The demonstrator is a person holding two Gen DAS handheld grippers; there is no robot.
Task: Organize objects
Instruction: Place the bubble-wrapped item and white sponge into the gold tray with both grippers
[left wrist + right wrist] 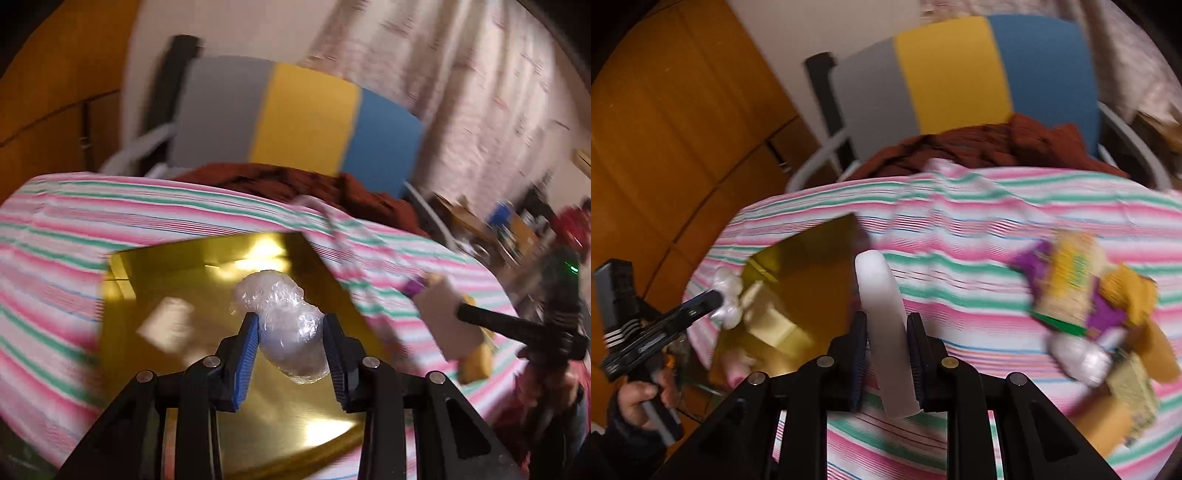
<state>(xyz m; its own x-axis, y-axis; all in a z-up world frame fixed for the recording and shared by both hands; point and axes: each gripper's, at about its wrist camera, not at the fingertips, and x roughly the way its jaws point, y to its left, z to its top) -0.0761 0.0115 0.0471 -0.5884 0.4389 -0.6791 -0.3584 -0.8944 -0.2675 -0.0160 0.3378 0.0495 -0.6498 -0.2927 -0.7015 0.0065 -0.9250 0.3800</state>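
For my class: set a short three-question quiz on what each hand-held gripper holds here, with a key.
1. True or false: the left hand-held gripper is shut on a clear plastic-wrapped bundle.
2. What lies under that bundle: A gold tray, B striped cloth, C chair?
3. Fill in: the right hand-held gripper grips a ____ foam-like strip.

Key: 1 true; 2 A; 3 white.
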